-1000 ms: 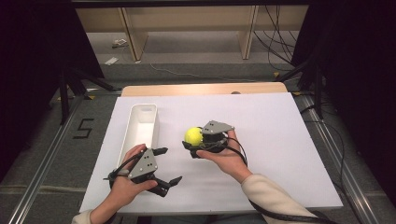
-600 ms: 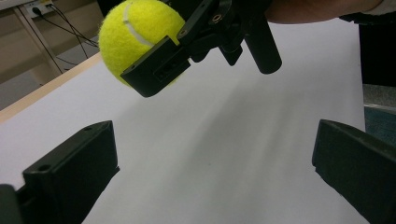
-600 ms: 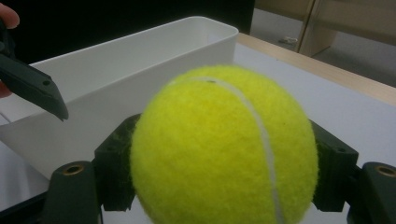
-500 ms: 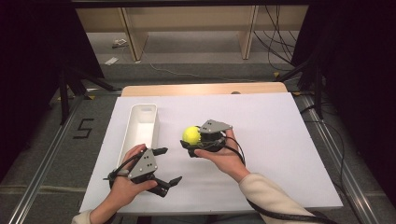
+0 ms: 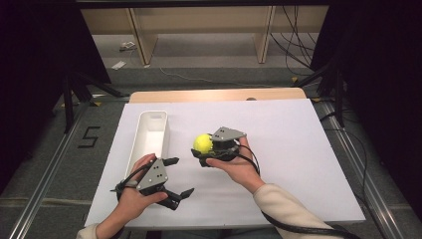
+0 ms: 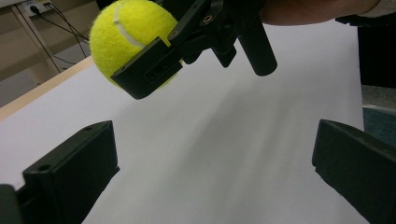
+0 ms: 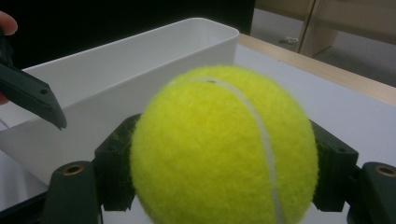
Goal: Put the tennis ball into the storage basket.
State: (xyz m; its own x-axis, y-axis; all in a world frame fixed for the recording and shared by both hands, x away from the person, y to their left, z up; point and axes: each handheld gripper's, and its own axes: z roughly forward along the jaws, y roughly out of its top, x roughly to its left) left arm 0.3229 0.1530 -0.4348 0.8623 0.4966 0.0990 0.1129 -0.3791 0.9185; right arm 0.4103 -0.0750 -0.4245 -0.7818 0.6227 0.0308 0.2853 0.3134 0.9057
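We see the counter (image 5: 298,149) carrying a white bin (image 5: 149,137) at left. Our left gripper (image 5: 176,179) rests near the bin's near end, fingers spread, empty. Our right gripper (image 5: 201,149) pinches the tennis ball (image 5: 202,143) above the counter, just right of the bin.

place: looking like a lab or test room set up for recording, not a home.
table (image 5: 298,149): a white sheet is covering a wooden top, standing alone on grey carpet.
floor marking (image 5: 89,137): a black "5" is sitting taped on the carpet beside a metal rail (image 5: 45,184).
surroundings: dark curtains (image 5: 35,59) are hanging at both sides; loose cables (image 5: 298,35) are trailing past plain wooden shelving (image 5: 199,25).
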